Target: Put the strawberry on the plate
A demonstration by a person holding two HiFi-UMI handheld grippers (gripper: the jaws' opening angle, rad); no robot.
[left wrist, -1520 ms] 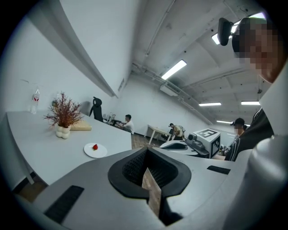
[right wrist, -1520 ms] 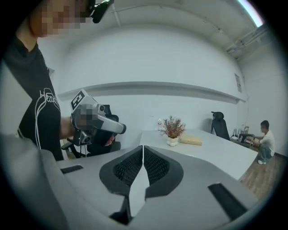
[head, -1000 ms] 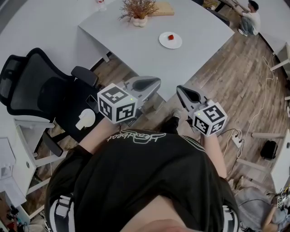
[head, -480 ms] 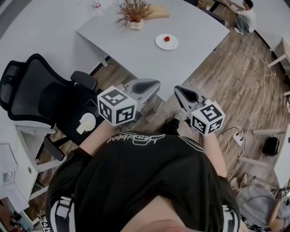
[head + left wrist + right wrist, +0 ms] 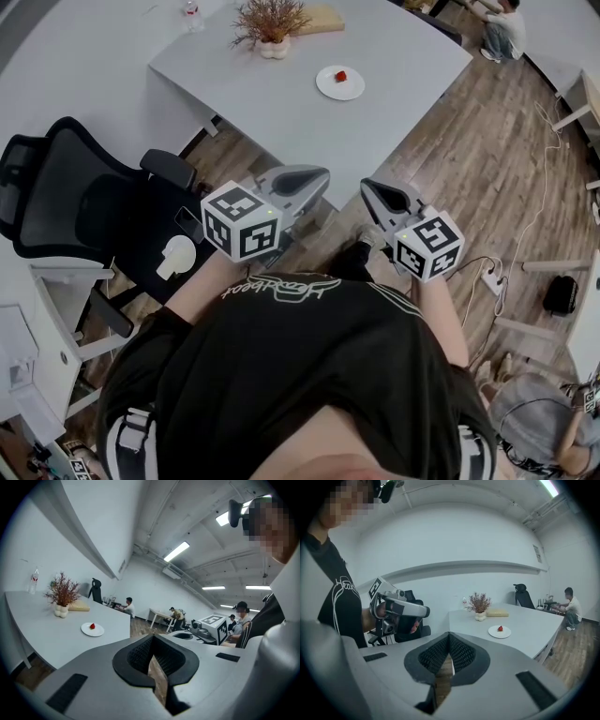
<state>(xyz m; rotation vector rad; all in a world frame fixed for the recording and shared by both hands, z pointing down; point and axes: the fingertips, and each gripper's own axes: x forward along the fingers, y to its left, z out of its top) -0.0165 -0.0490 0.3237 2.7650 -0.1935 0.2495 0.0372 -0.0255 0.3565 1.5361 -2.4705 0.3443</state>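
Note:
A small red strawberry (image 5: 340,76) lies on a round white plate (image 5: 349,91) near the middle of the grey table (image 5: 281,94), well ahead of me. Both grippers hover close to my body, over the floor and short of the table's edge. My left gripper (image 5: 309,178) is shut with nothing in it. My right gripper (image 5: 378,192) is also shut and empty. The left gripper view shows the strawberry (image 5: 92,626) on the plate (image 5: 98,631) far off to the left. The right gripper view has the plate (image 5: 493,633) at the right.
A dried plant in a white vase (image 5: 271,26) and a wooden board (image 5: 323,19) stand at the table's far side. A black office chair (image 5: 84,197) is at my left. Cables and a power strip (image 5: 489,281) lie on the wooden floor at the right.
The table and plate have drifted slightly left in the head view. Both grippers keep their places and stay shut.

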